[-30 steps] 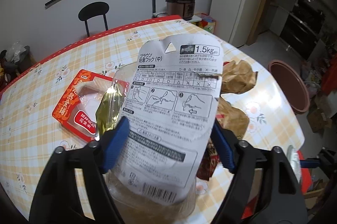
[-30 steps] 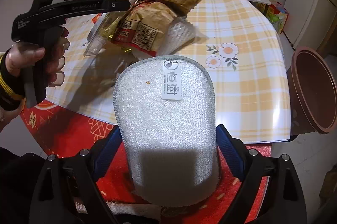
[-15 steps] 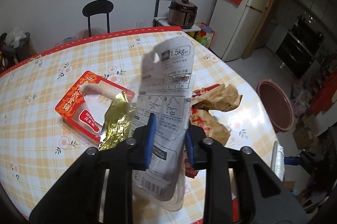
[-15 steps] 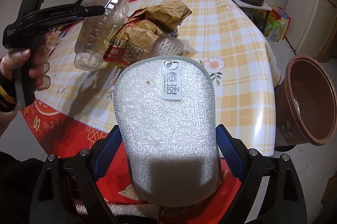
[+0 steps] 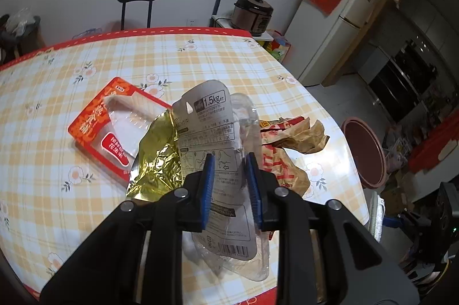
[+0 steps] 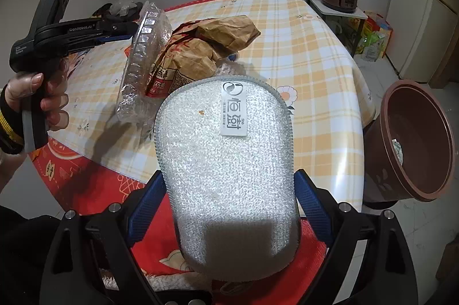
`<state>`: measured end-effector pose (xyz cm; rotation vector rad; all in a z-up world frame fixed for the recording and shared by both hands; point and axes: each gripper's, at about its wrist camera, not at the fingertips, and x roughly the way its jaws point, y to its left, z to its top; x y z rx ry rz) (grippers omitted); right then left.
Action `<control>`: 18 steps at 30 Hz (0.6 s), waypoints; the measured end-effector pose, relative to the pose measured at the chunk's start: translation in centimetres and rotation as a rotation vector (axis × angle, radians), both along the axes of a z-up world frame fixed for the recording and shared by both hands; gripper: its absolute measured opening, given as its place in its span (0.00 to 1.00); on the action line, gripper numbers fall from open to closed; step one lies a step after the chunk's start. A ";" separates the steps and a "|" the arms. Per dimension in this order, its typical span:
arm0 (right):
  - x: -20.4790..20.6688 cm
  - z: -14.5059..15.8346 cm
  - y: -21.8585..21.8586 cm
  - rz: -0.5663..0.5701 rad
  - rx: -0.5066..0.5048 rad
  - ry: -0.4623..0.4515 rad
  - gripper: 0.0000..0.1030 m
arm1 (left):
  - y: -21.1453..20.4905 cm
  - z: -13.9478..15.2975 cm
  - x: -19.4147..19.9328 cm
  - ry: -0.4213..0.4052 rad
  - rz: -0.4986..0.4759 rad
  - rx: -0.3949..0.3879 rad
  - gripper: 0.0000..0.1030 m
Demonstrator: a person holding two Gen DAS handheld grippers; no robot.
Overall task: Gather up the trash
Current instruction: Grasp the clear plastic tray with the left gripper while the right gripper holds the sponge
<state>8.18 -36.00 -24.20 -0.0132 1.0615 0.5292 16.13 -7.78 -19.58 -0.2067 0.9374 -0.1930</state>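
So the left gripper (image 5: 228, 184) is clamped down on a clear plastic blister pack (image 5: 221, 161), the kind with a printed card insert marked 1.5kg. The blue pads are pressed in against both sides of it, with only the pack's thickness left between them. From the right wrist view the same pack (image 6: 143, 64) is seen lifted off the table, hanging tilted from the left gripper (image 6: 126, 31), which is held in the person's left hand (image 6: 37, 101).

The right gripper (image 6: 229, 201) is spread wide and is filled by a silvery scrubbing sponge (image 6: 226, 170) with a white label on top; the sponge is squeezed between the two blue pads and is held out past the table edge.

More trash is left on the checked tablecloth (image 5: 200, 58). A crumpled gold foil wrapper (image 5: 157, 158) is lying just behind the left gripper, and a red snack tray package (image 5: 114, 127) is touching its far-left side. Crumpled brown paper bags (image 5: 289, 138) with red print are piled to the right of the pack, and in the right wrist view a bit of bubble wrap (image 6: 229, 66) can be made out right beside them.

A brown plastic bin (image 6: 416, 138) is standing on the floor off the table's right edge, with something small visible inside, too small to be identified.
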 end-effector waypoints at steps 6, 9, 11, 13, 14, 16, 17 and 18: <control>-0.2 0.0 -0.2 -0.005 -0.005 0.002 0.85 | 0.0 -0.4 0.1 0.005 0.009 0.034 0.37; -0.2 0.0 -0.1 -0.003 -0.008 0.000 0.85 | 0.0 -0.3 -0.2 0.006 0.018 0.059 0.37; -0.2 0.1 -0.1 -0.004 -0.006 0.000 0.85 | 0.3 -0.2 -0.5 0.006 0.025 0.071 0.37; -0.1 0.0 -0.1 -0.003 -0.006 0.000 0.85 | 0.8 -0.2 -0.8 0.010 0.036 0.069 0.37; -0.1 0.0 -0.1 -0.002 -0.006 0.000 0.85 | 1.1 -0.2 -1.0 0.013 0.043 0.070 0.37; -0.1 0.1 0.0 0.001 -0.007 0.000 0.85 | 1.7 -0.2 -1.5 0.016 0.056 0.072 0.37; -0.1 0.1 0.1 0.003 -0.007 0.000 0.85 | 2.0 -0.2 -1.7 0.020 0.061 0.074 0.36; -0.1 0.1 0.1 0.005 -0.007 -0.001 0.85 | 2.2 -0.2 -1.9 0.022 0.064 0.078 0.35</control>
